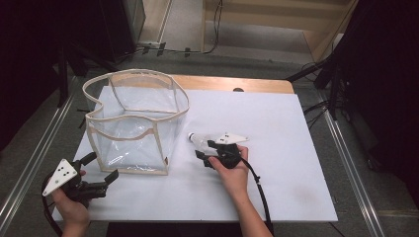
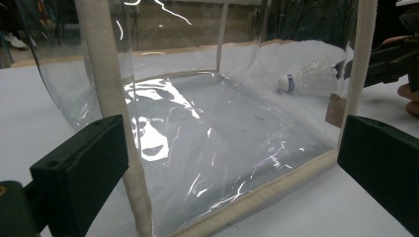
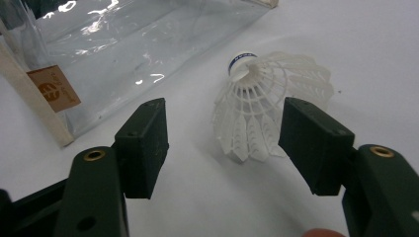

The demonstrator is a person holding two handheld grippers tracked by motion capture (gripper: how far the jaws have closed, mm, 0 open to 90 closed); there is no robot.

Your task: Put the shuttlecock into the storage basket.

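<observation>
While the high view gives the layout, with the right gripper (image 1: 206, 150) at a small white shuttlecock (image 1: 198, 140) near the middle of the table (image 1: 296, 163) and the left gripper (image 1: 101, 170) at the near left corner of a clear bag (image 1: 133, 121), the gripper views supply the detail. From the right gripper view, the shuttlecock (image 3: 269, 106) lies on its side, its blue-banded cork pointing away, its plastic skirt between the jaws; the jaws stand apart, the right one just beside the skirt, the left one clear of it. A brown label (image 3: 53, 89) shows on the bag's wall there. In the left gripper view, the left gripper's jaws are wide apart on either side of the bag's cream-trimmed near face (image 2: 207, 148), gripping nothing, and the shuttlecock (image 2: 309, 79) is seen through the plastic beyond.

Right of the shuttlecock the white tabletop is open as far as its edge; the bag stands close on the left. A strip of bare wood (image 1: 232, 83) runs along the far edge. Beyond lie grey floor, cables and dark stands.
</observation>
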